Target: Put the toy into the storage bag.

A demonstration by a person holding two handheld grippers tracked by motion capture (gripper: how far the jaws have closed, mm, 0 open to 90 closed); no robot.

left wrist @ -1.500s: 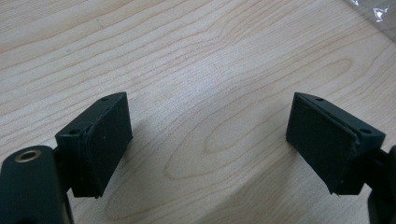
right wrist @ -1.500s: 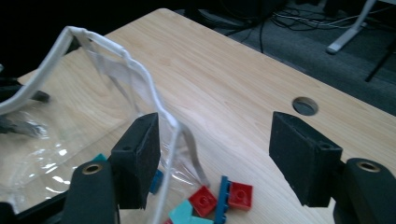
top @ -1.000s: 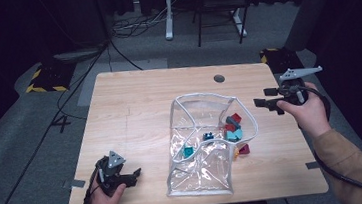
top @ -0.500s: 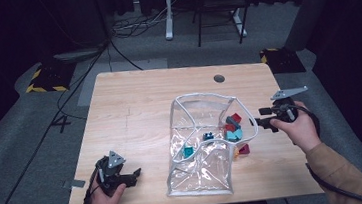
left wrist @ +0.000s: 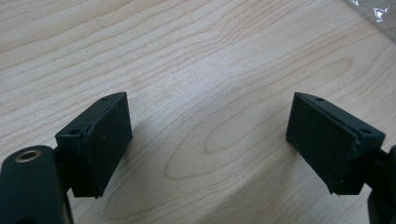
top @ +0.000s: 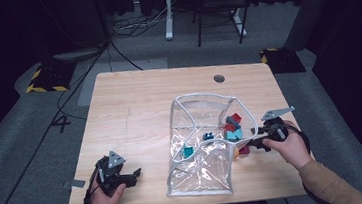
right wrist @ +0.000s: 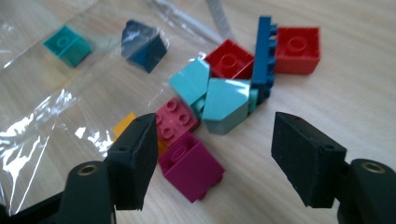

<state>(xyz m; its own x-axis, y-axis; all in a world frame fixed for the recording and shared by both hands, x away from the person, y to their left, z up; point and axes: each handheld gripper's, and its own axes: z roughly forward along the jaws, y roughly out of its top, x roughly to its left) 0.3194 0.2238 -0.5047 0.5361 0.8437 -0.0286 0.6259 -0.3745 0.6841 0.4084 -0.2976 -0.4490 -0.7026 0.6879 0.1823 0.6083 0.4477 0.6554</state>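
a: big clear bag [top: 201, 150] lies flat mid-table [top: 134, 111], mouth to the far side, ready for loading. inside it: a teal brick [right wrist: 68, 44] and a dark blue one [right wrist: 144, 45].

b: right gripper [right wrist: 212, 154] has dropped over the loose pile at the bag's right edge, jaws wide, empty, magenta brick [right wrist: 190, 164] nearest.

a: left gripper [left wrist: 208, 144] rests near-left, wide open, nothing held.

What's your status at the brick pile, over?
Right gripper open above magenta brick. Left gripper open, empty, on bare table. Clear bag edge beside the pile.
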